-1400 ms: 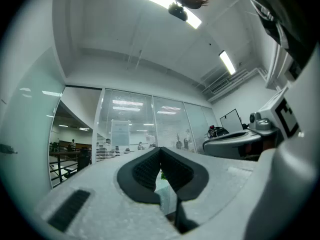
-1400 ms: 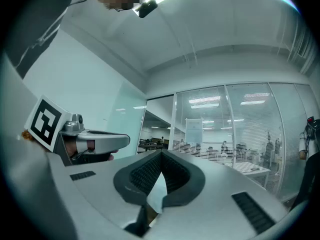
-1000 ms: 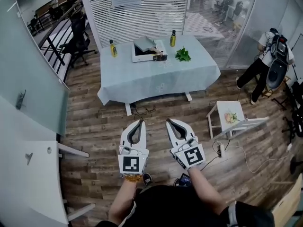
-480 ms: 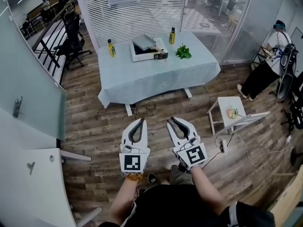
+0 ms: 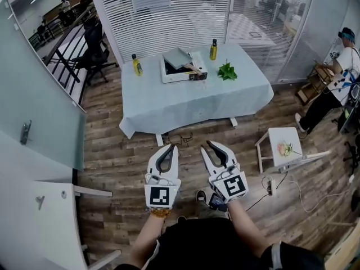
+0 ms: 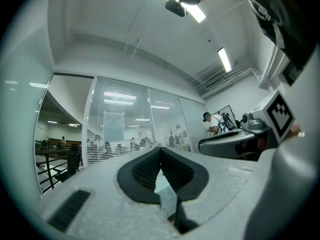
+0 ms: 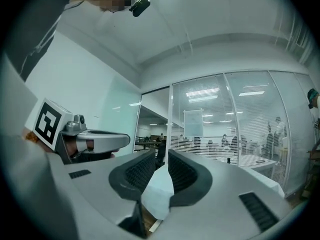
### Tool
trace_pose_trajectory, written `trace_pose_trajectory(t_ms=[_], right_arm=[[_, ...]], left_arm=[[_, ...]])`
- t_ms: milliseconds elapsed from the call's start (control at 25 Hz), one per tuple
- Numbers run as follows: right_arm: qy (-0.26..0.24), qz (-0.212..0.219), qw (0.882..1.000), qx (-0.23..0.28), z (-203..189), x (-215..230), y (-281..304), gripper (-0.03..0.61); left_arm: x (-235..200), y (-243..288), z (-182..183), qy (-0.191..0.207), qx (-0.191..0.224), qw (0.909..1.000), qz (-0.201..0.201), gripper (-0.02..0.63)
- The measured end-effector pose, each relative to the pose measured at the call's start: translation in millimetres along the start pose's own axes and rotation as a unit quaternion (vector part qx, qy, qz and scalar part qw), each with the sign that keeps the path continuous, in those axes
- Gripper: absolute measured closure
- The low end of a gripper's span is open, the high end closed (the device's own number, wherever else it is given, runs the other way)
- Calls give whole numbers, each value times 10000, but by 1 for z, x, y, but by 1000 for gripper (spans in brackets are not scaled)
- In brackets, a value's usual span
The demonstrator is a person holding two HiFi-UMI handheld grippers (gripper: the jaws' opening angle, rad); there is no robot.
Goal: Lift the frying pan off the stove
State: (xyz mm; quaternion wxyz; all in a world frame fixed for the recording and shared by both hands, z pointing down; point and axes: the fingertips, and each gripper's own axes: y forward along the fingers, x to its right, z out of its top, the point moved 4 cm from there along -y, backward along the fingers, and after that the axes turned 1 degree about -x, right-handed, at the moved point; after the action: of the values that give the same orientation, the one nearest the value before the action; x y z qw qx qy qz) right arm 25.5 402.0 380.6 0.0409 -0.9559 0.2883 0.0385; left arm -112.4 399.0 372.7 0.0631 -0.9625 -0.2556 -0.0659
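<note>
Head view shows us one frying pan point(image 5: 178, 57), grey, sitting on one white stove point(image 5: 181, 72) near the far edge of the table point(image 5: 197, 103), at twelve o'clock from our hands. We count two bottles on the same pale cloth: one yellow bottle point(image 5: 136, 65) at nine o'clock of the stove and one darker-capped bottle point(image 5: 214, 49) at about one o'clock of it. One bunch of greens point(image 5: 227, 71) lies at three o'clock of the stove, just beside it.

Our two grippers are well apart from the table, over the wooden floor point(image 5: 118, 156), and neither touches anything. The left gripper point(image 5: 168, 148) sits at about six o'clock of the table's near edge, its fingers point(image 6: 142, 171) together at the tips with nothing between them. The right gripper point(image 5: 206, 145) is just beside it at three o'clock; its fingers point(image 7: 137, 171) stand slightly apart, having just been opening, and the narrow gap between them is empty.

Farther out, one small white stool point(image 5: 284, 145) stands at four o'clock of the table. One person point(image 5: 344, 66) in a white top is bent over at three o'clock, and one office chair point(image 5: 93, 41) stands at ten o'clock.
</note>
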Motion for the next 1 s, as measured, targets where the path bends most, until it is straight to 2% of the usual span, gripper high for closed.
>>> trace_pose_trajectory(t_ms=[280, 400, 720, 1000], right_arm=[[25, 156, 9999, 0, -11, 73, 25, 512], [55, 227, 9997, -25, -19, 96, 35, 512], [75, 500, 9985, -224, -35, 126, 74, 511], [-239, 593, 9970, -444, -50, 149, 128, 512]], left_arm=[[3, 68, -2, 187, -124, 9995, 232, 598], [4, 88, -5, 127, -129, 9993, 330, 598], [-17, 130, -15, 188, -249, 9983, 486, 598], [-58, 182, -39, -45, -58, 9987, 506, 598]])
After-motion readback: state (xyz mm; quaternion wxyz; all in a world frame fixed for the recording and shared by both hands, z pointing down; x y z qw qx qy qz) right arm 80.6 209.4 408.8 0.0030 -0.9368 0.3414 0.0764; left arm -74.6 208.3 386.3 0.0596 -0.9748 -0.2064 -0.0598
